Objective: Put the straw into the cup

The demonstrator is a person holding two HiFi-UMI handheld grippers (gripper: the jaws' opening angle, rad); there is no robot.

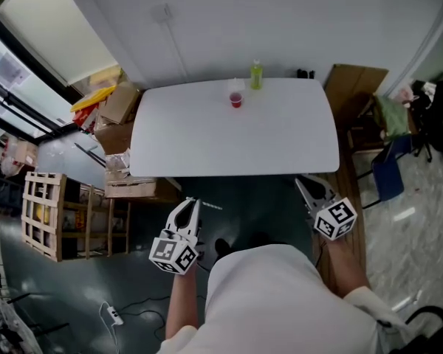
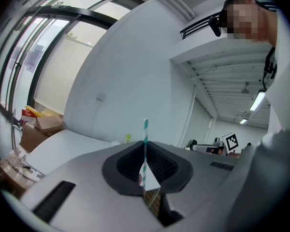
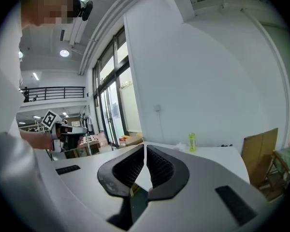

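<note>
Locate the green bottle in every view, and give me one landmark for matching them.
Head view: the green bottle stands at the far edge of the white table, just right of the cup.
Left gripper view: the bottle is tiny, just left of the straw.
Right gripper view: the bottle stands right of centre, on the table.
Shared landmark: the white table.

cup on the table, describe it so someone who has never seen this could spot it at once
Look at the big white table in the head view. Near the middle of its far edge stand two small things close together. The cup is the short red one, left of the taller yellow-green bottle.
</note>
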